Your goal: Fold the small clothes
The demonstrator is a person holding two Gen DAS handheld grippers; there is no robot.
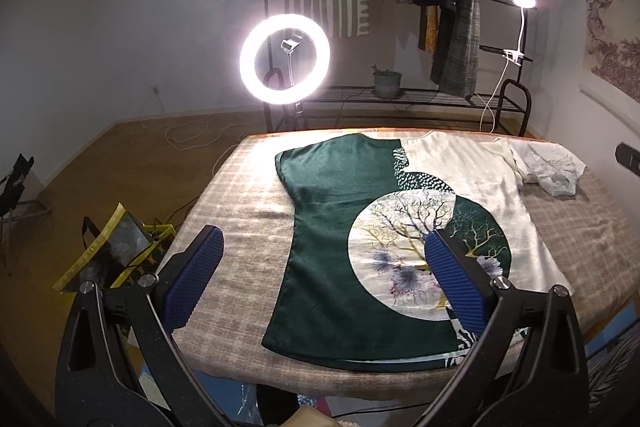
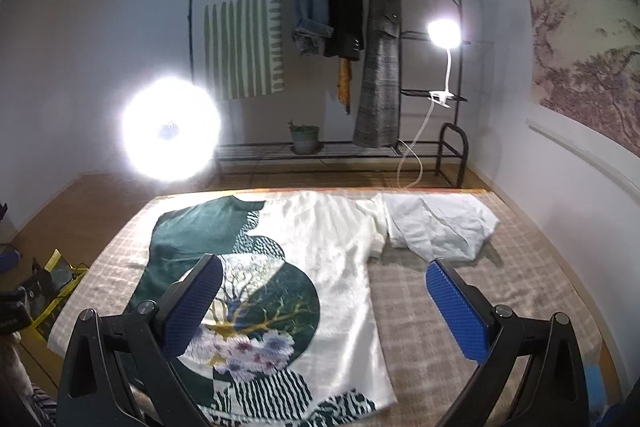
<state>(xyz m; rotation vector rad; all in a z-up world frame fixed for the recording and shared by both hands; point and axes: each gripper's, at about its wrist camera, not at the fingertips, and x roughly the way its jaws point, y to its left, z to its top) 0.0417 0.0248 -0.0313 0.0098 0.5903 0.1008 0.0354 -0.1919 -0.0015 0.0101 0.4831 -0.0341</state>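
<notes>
Lying flat on checked beige tablecloth (image 1: pixel 248 187): green-and-cream printed T-shirt (image 1: pixel 340 211); crumpled white garment (image 2: pixel 440 223) touching its sleeve. Hovering above, left gripper (image 1: pixel 324 267) and right gripper (image 2: pixel 324 291), jaws gaping wide, empty.

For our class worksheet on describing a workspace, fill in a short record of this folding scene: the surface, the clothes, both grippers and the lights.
Surface: table with checked cloth
Main garment: green and white printed T-shirt, spread flat
Second garment: crumpled white garment, at the T-shirt's right sleeve
Left gripper: open, empty, above the T-shirt
Right gripper: open, empty, above the T-shirt
Lights: ring light and clip lamp, both on
</notes>
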